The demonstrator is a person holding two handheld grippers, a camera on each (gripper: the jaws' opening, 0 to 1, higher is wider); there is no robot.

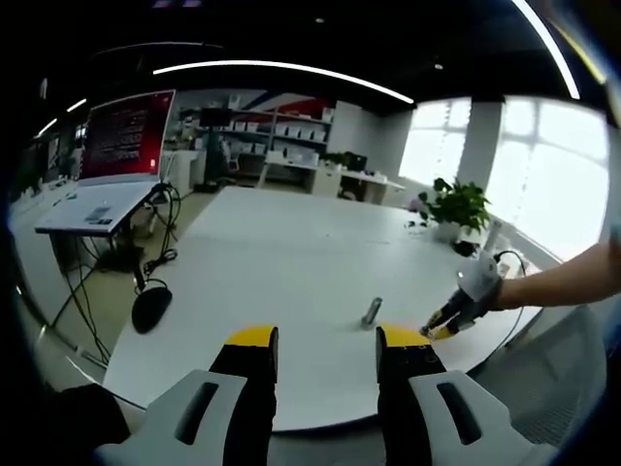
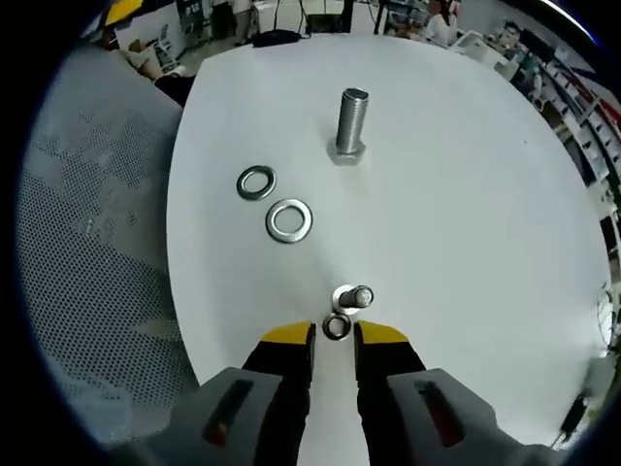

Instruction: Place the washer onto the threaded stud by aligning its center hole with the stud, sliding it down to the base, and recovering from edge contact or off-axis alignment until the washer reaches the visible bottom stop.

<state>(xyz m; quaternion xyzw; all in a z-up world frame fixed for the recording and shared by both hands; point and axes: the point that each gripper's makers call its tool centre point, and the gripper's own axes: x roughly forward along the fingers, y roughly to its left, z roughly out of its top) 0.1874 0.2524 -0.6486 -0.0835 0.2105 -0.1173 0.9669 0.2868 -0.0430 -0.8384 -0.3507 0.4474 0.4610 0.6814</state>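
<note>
Right gripper: your yellow-tipped jaws stand nearly closed on a small washer, pinched at its rim, face toward the camera. Just beyond it a short threaded stud stands on a flat base on the white table, tilted slightly in this view. Washer sits just beside the stud tip, hole not yet over it as far as you can judge.

Farther off: a tall threaded bolt upright on its hex head, and two loose washers, the larger flat washer and a smaller one, lying well apart from the stud.

Left gripper: jaws parted, holding nothing, hovering over the near table edge. In the left gripper view the tall bolt is a small post, with a gloved hand on the right.

Risks from here:
- The washer is held edge-on by a thin rim; a bump on the stud tip could twist it out of the jaws
- Off-axis approach likely hangs the washer on the threads; level it before you let go
- Pushing sideways may tip or skid the small stud, since nothing steadies its base
- Early release could send the washer rolling toward the table edge
</note>
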